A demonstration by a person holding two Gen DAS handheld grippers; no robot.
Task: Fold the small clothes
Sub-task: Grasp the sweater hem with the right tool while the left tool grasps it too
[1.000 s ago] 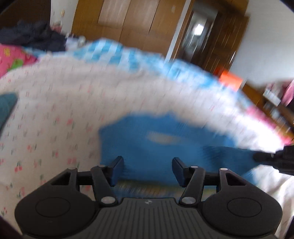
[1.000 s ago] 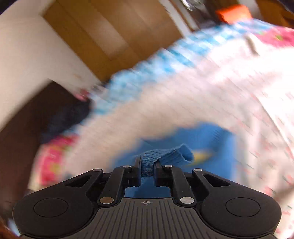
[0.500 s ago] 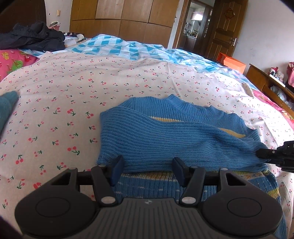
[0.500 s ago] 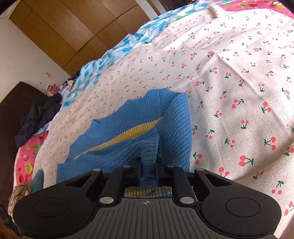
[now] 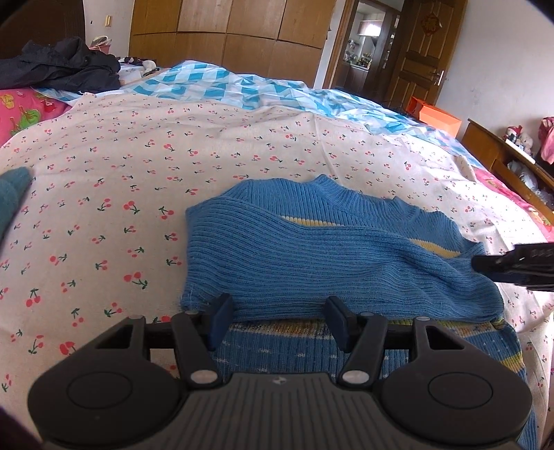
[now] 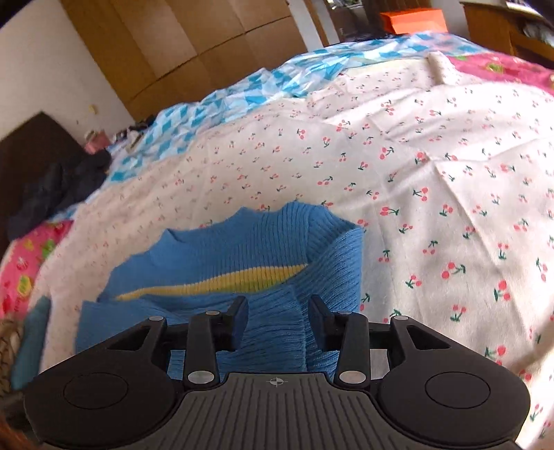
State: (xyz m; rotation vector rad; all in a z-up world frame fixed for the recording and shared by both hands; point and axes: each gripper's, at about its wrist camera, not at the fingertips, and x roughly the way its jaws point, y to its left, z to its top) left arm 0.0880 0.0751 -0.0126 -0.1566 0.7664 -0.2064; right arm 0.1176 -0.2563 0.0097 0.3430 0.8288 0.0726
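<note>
No words, brands or numbers can be read in either view; the red ornament (image 5: pixel 430 25) on the brown wooden door (image 5: pixel 417 57), upper right of the left wrist view, may carry a character, but it is too small to tell.

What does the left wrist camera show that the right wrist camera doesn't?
Only the left view shows the open door, the shelf with toys, and the right tongs from the side. Only the right view shows the right tongs' jaws opening around the sweater's sleeve. Both share the blue sweater, cherry-print sheet, wardrobe and orange box.
</note>
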